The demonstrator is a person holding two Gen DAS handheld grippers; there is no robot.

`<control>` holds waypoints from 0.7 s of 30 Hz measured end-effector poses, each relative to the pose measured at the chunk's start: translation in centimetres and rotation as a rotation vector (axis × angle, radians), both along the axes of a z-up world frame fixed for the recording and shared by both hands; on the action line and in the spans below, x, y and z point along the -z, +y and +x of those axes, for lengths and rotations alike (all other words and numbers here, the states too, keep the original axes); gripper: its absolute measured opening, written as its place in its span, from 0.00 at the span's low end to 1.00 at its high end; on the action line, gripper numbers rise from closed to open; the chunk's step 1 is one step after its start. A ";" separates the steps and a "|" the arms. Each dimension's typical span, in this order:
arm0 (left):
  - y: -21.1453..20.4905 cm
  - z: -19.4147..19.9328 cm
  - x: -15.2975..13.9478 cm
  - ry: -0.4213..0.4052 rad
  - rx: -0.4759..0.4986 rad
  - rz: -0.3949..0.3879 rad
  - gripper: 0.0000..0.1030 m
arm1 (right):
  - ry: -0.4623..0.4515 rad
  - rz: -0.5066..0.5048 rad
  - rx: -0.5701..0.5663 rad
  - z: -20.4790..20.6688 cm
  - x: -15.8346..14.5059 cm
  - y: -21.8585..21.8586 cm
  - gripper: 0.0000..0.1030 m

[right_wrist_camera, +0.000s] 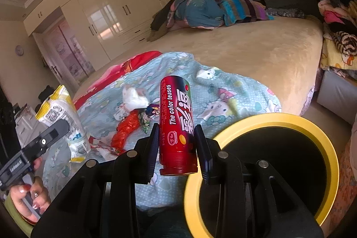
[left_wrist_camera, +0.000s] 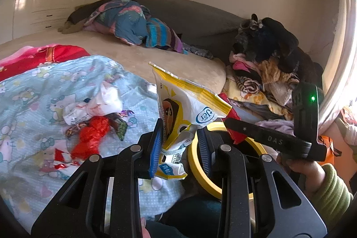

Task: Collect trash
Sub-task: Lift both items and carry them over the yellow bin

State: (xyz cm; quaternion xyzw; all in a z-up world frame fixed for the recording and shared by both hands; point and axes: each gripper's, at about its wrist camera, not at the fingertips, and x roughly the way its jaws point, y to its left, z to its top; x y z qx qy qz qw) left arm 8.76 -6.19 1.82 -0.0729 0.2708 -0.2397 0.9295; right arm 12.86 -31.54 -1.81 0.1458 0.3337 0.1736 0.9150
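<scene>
My left gripper point(left_wrist_camera: 179, 144) is shut on a crumpled yellow-and-white snack bag point(left_wrist_camera: 180, 104), held above the bed's edge; the same bag point(right_wrist_camera: 64, 119) shows at the left of the right wrist view. My right gripper point(right_wrist_camera: 177, 148) is shut on an upright red candy tube point(right_wrist_camera: 177, 124) printed "The color teases". A yellow-rimmed bin point(right_wrist_camera: 263, 119) with a dark inside stands just right of the tube, and its rim point(left_wrist_camera: 194, 162) shows behind the left fingers. On the light-blue cartoon blanket point(left_wrist_camera: 44, 86) lie a white crumpled wrapper point(left_wrist_camera: 104, 99), a red foil wrapper point(left_wrist_camera: 93, 135) and small candy wrappers point(left_wrist_camera: 121, 124).
The blanket lies on a beige bed point(right_wrist_camera: 256, 48). A heap of bedding point(left_wrist_camera: 131, 21) sits at the far side by a grey headboard. Piled clothes point(left_wrist_camera: 265, 64) stand at the right. White wardrobes point(right_wrist_camera: 107, 3) line the far wall. A hand in a green sleeve point(left_wrist_camera: 323, 184) holds the right gripper.
</scene>
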 end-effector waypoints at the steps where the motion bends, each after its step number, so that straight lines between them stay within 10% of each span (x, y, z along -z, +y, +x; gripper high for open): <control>1: -0.3 0.0 0.1 0.003 0.010 0.004 0.23 | 0.001 0.000 0.005 0.0 0.1 -0.2 0.29; 21: -5.5 -0.9 1.9 0.022 0.118 0.056 0.23 | 0.040 0.006 0.115 -0.2 1.7 -4.8 0.29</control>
